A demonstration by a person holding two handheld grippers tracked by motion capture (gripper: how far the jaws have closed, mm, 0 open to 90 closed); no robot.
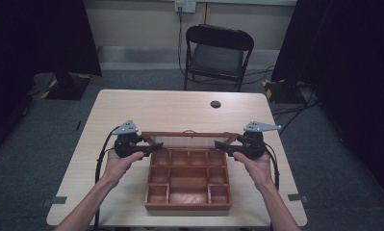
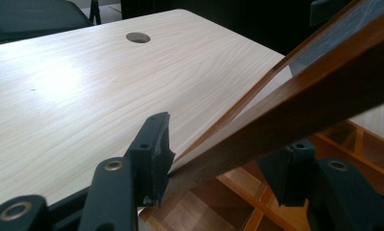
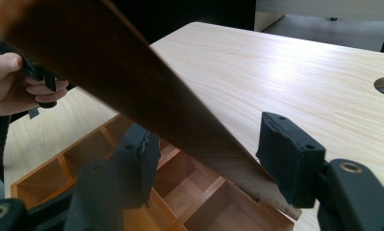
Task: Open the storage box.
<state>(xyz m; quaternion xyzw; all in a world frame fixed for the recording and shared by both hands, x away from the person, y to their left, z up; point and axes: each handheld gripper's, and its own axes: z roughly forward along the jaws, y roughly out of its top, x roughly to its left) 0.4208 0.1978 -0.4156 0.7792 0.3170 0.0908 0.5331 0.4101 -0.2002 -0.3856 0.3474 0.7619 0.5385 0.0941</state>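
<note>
A brown wooden box (image 1: 187, 206) with several open compartments sits on the near half of the table. Its glass-paned lid (image 1: 189, 135) stands raised at the back edge, tilted. My left gripper (image 1: 153, 147) is at the lid's left end. In the left gripper view the lid frame (image 2: 324, 82) runs between the left gripper (image 2: 223, 156) jaws and both pads (image 2: 153, 149) meet the wood. My right gripper (image 1: 223, 146) straddles the lid's right end. In the right gripper view the lid frame (image 3: 108, 72) crosses the right gripper (image 3: 211, 144), with a small gap at the right pad (image 3: 286, 154).
The light wooden table (image 1: 170, 108) has a round cable hole (image 1: 215, 104) behind the box. A black folding chair (image 1: 217, 53) stands beyond the far edge. Dark curtains hang at both sides. The person's other hand (image 3: 16, 82) shows far left in the right gripper view.
</note>
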